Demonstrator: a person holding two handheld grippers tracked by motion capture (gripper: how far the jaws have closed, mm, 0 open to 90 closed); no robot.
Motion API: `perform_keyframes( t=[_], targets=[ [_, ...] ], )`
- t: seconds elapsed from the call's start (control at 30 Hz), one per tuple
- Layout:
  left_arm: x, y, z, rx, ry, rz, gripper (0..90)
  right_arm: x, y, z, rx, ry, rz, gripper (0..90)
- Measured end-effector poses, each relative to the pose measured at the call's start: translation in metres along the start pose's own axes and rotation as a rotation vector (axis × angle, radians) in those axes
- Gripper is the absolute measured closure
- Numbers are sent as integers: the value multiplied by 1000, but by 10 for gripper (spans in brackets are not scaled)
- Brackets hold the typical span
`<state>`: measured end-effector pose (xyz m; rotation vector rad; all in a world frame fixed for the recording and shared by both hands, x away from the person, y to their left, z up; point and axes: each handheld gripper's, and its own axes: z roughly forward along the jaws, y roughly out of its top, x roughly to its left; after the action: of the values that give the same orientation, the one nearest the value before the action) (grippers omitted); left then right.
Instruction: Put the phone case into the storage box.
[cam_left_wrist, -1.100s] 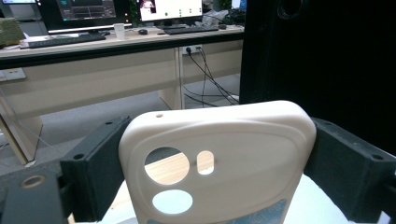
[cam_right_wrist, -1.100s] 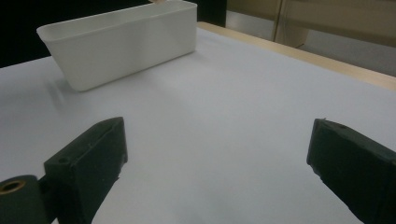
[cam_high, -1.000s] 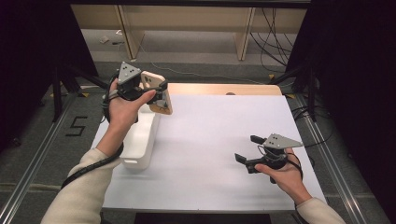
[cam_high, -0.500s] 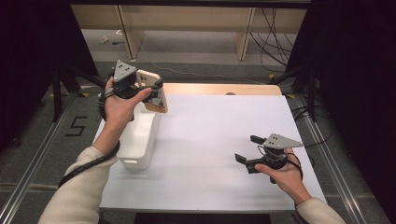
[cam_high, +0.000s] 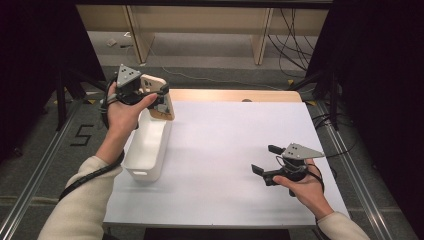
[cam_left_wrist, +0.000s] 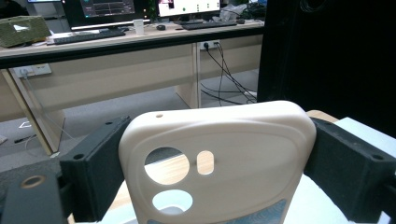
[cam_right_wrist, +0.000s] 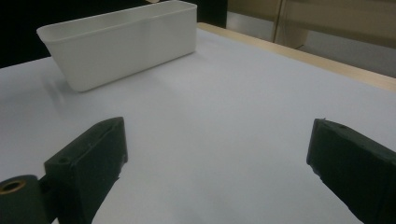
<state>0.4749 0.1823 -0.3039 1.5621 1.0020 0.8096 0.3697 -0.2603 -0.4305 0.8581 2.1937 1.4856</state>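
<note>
Above the bin's far end: the phone case (cam_high: 159, 96) is held upright, clamped across its width by the left gripper (cam_high: 161, 100).
Bin: the white bin (cam_high: 145, 150) lies directly below.
Step judged: lowering the case in; it should be centred between the walls before release.
Right gripper (cam_high: 266, 162): jaws spread, nothing grasped, low over the table (cam_high: 225, 150).

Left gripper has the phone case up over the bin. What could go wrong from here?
1. The left gripper clamps the phone case only by its side edges; a soft case may flex and slip out.
2. The case hangs near the far end of the white bin, so a release there might hit the rim or land on the table.
3. The light bin may shift if bumped; the right gripper is open and far from it.
</note>
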Motion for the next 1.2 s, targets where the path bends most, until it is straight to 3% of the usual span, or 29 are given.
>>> perform_keyframes(
  t=[1.2],
  targets=[
    [17,-3,11,21,34,-1,109,-1,-1,0,2,2,3,59]
  ],
)
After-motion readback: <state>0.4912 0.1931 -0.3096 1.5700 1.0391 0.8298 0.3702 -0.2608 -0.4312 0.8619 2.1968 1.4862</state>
